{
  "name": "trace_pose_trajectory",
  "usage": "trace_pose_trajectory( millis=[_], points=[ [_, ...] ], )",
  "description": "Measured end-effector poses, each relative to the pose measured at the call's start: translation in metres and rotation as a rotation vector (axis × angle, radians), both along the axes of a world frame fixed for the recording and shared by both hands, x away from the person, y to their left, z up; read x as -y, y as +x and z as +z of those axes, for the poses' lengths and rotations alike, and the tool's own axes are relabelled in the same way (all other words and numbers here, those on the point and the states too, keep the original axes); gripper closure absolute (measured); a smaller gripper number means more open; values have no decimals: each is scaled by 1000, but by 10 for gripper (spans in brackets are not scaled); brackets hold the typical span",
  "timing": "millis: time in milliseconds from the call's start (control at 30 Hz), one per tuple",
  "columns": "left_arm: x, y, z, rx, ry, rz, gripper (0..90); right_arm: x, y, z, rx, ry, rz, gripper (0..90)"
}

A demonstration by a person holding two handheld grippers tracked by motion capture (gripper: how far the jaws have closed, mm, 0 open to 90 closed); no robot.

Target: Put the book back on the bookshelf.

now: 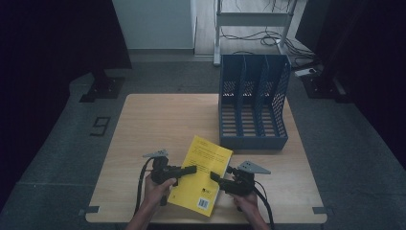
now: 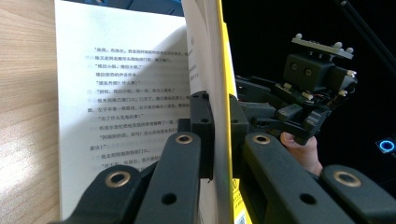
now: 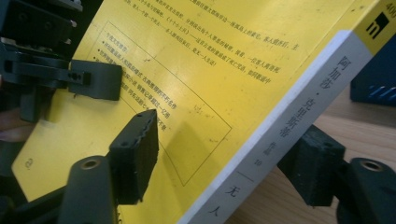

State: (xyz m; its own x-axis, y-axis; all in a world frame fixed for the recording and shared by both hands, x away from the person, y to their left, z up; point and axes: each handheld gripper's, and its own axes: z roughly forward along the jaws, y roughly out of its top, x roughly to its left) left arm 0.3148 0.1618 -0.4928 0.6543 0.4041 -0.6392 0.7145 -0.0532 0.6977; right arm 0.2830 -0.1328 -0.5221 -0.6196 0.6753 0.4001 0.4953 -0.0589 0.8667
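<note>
- High view: yellow paperback (image 1: 205, 175) lies tilted at the tabletop's (image 1: 158, 120) near edge, in front of the blue file rack (image 1: 253, 103). My left gripper (image 1: 190, 169) holds its left side, my right gripper (image 1: 214, 177) is at the spine.
- Left gripper view: left gripper (image 2: 218, 116) pressed together, pinching the cover and some pages; the thin cover may bend or slip.
- Right gripper view: right gripper (image 3: 229, 154) spread astride the spine, not yet pressing; an off-centre squeeze could skid off.

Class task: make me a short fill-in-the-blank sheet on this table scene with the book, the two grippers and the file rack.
1. The cover of the book is coloured ____.
2. The left gripper is shut on part of the ____.
3. The blue file rack stands on the wooden ____.
4. The right gripper has its jaws either side of the book's white ____.

Missing words: yellow; book; table; spine
</note>
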Motion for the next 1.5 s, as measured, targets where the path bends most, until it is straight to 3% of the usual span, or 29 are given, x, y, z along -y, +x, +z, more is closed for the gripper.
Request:
trace_pose_trajectory(
  millis=[767,1167,1300,1500],
  points=[
    [2,-1,-2,5,30,0,871,-2,-7,7,110,-94,-4,510],
    [4,-4,1,41,4,-2,870,0,-18,28,238,-166,-18,578],
    [5,-7,4,70,-6,0,871,0,-21,32,269,-178,-23,585],
    [5,-8,6,81,-20,-10,870,1,-26,40,323,-192,-21,599]
  ],
)
